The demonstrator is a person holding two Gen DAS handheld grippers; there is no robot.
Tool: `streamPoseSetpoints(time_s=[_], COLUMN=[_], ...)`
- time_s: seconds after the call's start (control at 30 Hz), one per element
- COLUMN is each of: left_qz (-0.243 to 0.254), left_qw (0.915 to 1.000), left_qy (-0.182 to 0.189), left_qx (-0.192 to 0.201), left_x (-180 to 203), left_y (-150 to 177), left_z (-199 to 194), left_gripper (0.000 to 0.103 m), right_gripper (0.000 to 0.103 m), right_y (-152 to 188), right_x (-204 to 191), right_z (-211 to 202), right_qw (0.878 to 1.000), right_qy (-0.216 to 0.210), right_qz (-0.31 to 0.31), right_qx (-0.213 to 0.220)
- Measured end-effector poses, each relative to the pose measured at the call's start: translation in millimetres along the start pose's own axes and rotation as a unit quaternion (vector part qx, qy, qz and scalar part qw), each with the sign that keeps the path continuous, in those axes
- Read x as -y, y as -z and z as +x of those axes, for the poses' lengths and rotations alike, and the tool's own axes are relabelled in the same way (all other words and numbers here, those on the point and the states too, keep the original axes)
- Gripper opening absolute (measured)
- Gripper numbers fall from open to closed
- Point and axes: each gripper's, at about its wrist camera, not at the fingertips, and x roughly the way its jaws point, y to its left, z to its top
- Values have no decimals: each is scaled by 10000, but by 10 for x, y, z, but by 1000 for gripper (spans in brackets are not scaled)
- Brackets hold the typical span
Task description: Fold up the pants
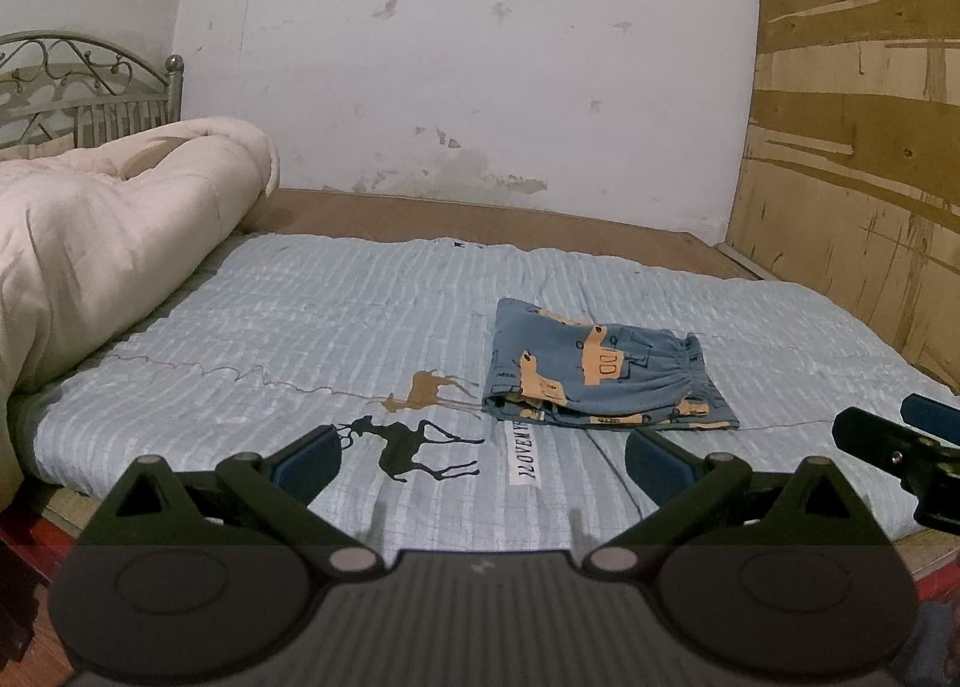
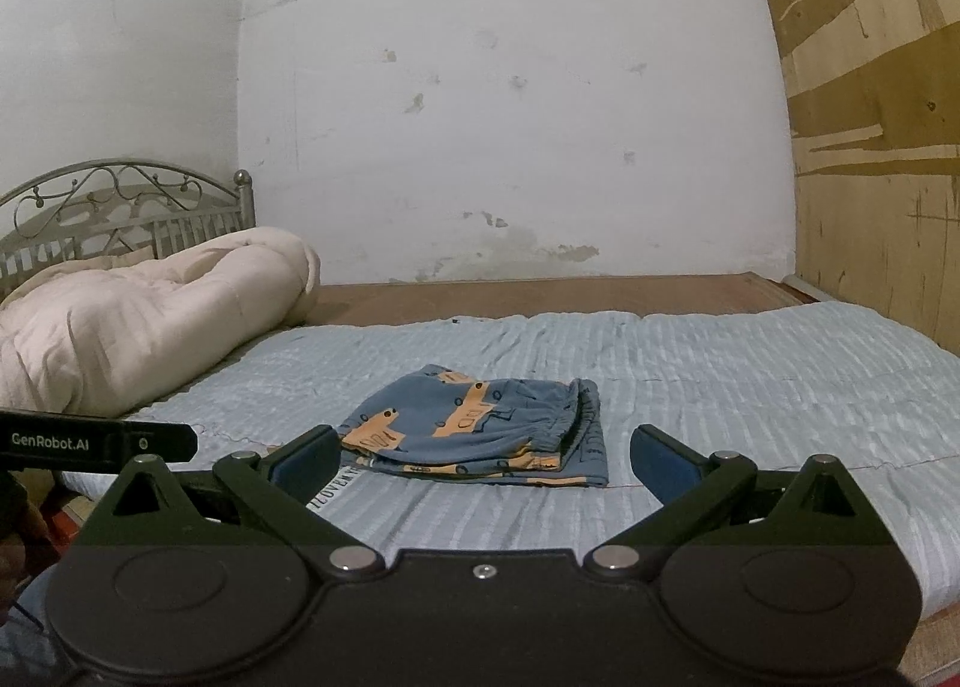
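The blue pants with orange vehicle prints (image 1: 606,372) lie folded into a small bundle on the light blue striped quilt (image 1: 288,327), elastic waistband to the right. In the left wrist view my left gripper (image 1: 480,462) is open and empty, hovering short of the bundle and to its left. The right gripper shows at that view's right edge (image 1: 900,429). From the right wrist the pants (image 2: 480,426) sit just ahead of my open, empty right gripper (image 2: 483,465). The left gripper's body (image 2: 96,441) enters from the left.
A rolled cream comforter (image 1: 114,243) fills the bed's left side before a metal headboard (image 1: 84,87). A white stained wall (image 1: 468,57) stands behind and a plywood panel (image 1: 858,135) bounds the right. Deer prints (image 1: 414,447) and a text label mark the quilt.
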Motion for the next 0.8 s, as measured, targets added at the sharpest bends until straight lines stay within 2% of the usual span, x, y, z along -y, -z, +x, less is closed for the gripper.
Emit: streamPoseSetpoints(time_s=[0.8], left_qz=[87], left_qw=[10000], left_qy=[-12], left_qx=[5], left_x=[68], left_y=[7], left_z=[1], left_gripper=[102], right_gripper=[102], right_y=[-1], right_x=[1], right_z=[15], right_qw=[10000], right_qy=[-16], right_qz=[4], right_qx=[-44])
